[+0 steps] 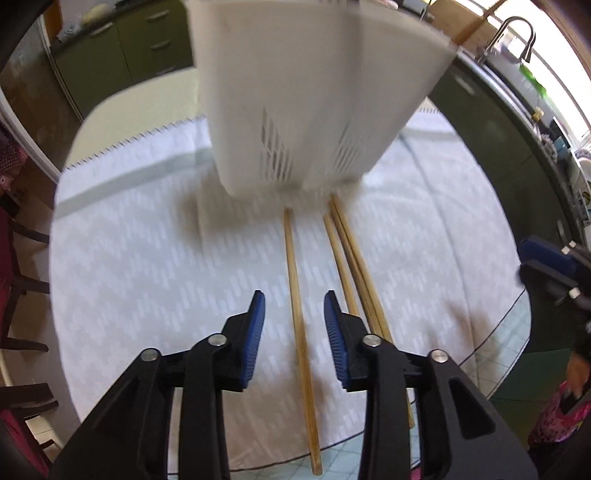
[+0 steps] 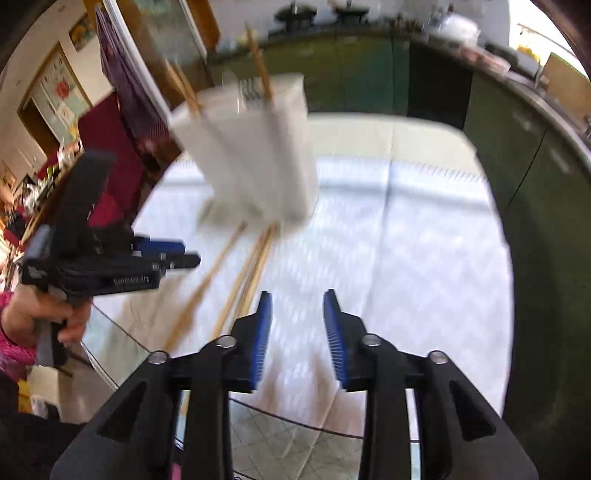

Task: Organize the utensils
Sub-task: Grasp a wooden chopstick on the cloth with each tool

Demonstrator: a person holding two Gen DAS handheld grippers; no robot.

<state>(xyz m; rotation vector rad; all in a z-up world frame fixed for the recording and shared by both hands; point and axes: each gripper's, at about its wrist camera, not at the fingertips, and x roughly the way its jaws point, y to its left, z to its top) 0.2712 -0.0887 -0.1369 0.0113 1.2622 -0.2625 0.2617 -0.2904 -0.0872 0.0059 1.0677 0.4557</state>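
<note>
Two grippers: both gaping, nothing held.
Left gripper [image 1: 294, 299]: we see its blue pads [image 1: 258, 332] spread wide, straddling the single chopstick from above; contact with the stick we cannot tell.
Right gripper [image 2: 297, 299]: also wide, over bare cloth [image 2: 406, 258], sticks just off to its left.
Chopsticks [image 1: 301, 332]: four or so wooden sticks lying flat on the cloth, one apart at left, the others bunched at right [image 1: 354, 266]; exact count of the bunch we cannot tell. They run lengthwise away from us toward the holder, near ends poking past the cloth edge.
Handling, our guess: light, stiff, thin, round, so likely to roll or skid on the cloth and twist in the pads if pinched off-centre.
Grip spot, our guess: mid-length on the lone stick, pads closing across it; the bunched ones look better taken together than picked apart.
Risk: a thin stick lying flat leaves little to get under; pads may scrape cloth.
Holder [image 1: 306, 92]: white plastic caddy with slotted vents low down, standing past the far ends of the sticks, blurred in both views. Right view shows a couple of sticks [image 2: 260, 70] already upright in it.
Holder handling, our guess: light plastic, may tip or slide if bumped.
Far: green cabinets [image 1: 122, 51], faucet [image 1: 517, 33].
</note>
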